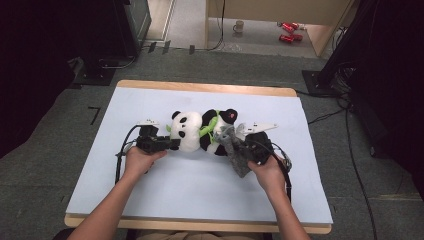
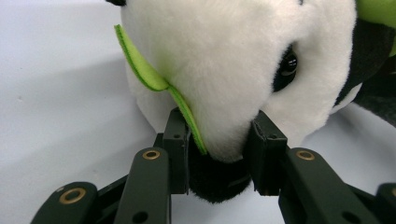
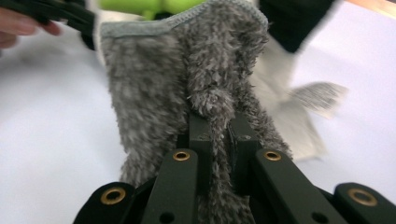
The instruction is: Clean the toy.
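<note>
1. Plush panda [image 1: 200,131] lying on its side near the middle of the white table cover [image 1: 165,195], head toward the left hand.
2. Green felt leaf [image 2: 152,79] sticking out from the panda's muzzle, running down against one pad of the left gripper [image 2: 219,156].
3. Grey fuzzy cloth [image 1: 234,150] draped off the panda's near right side, hiding part of its belly.
4. Beyond the panda, off the table: mug [image 1: 239,26] and red cans [image 1: 287,31] on the floor.
5. Left gripper [image 1: 172,145] level, pointing right at the panda, clamped narrowly on the black nose.
6. Right gripper [image 3: 218,133] pinched tight on a fold of the grey cloth, just right of the panda; right hand [image 1: 265,170] angled inward.
</note>
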Demonstrator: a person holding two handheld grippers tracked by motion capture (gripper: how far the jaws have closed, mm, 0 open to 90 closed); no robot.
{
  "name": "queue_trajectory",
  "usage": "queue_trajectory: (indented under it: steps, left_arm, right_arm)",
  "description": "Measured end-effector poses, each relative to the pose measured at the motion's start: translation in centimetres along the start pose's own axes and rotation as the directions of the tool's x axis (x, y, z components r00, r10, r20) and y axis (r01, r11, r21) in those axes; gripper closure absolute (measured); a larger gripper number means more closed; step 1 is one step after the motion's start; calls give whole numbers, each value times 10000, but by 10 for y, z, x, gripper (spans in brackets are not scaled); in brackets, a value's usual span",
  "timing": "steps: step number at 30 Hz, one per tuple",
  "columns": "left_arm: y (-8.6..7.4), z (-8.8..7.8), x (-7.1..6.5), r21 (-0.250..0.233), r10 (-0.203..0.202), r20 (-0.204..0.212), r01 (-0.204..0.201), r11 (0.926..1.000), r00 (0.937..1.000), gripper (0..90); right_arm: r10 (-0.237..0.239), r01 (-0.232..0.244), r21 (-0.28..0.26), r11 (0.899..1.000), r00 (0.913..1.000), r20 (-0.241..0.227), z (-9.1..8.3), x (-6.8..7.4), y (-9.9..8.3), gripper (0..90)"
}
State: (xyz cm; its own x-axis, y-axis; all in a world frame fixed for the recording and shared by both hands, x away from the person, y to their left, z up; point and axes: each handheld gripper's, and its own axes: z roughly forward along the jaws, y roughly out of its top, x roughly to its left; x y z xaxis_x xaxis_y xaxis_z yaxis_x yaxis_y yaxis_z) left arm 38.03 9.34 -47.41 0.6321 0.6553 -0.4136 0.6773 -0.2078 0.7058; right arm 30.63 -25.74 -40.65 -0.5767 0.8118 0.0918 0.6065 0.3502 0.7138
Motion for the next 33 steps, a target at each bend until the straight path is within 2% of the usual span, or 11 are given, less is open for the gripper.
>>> queue_trajectory:
  steps: [3, 5, 9, 14, 17, 21, 24, 27, 30, 33]
  left_arm:
    - [0, -1, -1, -78, 291, -45, -292, 9995, 9996, 651]
    - [0, -2, -3, -135, 351, -31, -351, 9993, 9994, 656]
    - [1, -5, -5, -76, 285, 232, -283, 9996, 9993, 680]
    - [-1, -9, -12, 190, 173, 405, -181, 9997, 9990, 696]
    - [-2, -10, -17, 262, 59, 451, -71, 9996, 9990, 696]
    - [-5, -11, -22, 303, 27, 457, -40, 9995, 9990, 700]
    - [-7, -12, -26, 296, -11, 484, -4, 9996, 9988, 711]
    - [-8, -14, -29, 302, -70, 548, 54, 9995, 9985, 722]
    - [-9, -16, -33, 355, 48, 564, -68, 9993, 9984, 730]
    - [-11, -17, -36, 337, 77, 530, -95, 9994, 9986, 733]
  right_arm:
    - [244, -257, 325, 9991, 9989, 389, 0, -10, -4, 843]
    - [464, -481, 325, 9983, 9976, 516, -3, -17, -6, 843]
    - [675, -664, -408, 9970, 9973, 274, -22, -20, 2, 842]
    - [282, -282, -1122, 9933, 9996, -23, -46, -5, 22, 842]
    - [-154, 127, -1240, 9922, 9997, -211, -55, 11, 33, 842]
    - [-738, 650, -1341, 9888, 9953, -620, -58, 34, 45, 842]
    - [-1097, 953, -1341, 9864, 9884, -1048, -55, 50, 51, 841]
    - [-1400, 1210, -1248, 9848, 9777, -1563, -44, 65, 55, 841]
    - [-1657, 1462, -1056, 9836, 9638, -2088, -25, 78, 57, 841]
    - [-1873, 1714, -863, 9814, 9528, -2388, 0, 87, 58, 840]
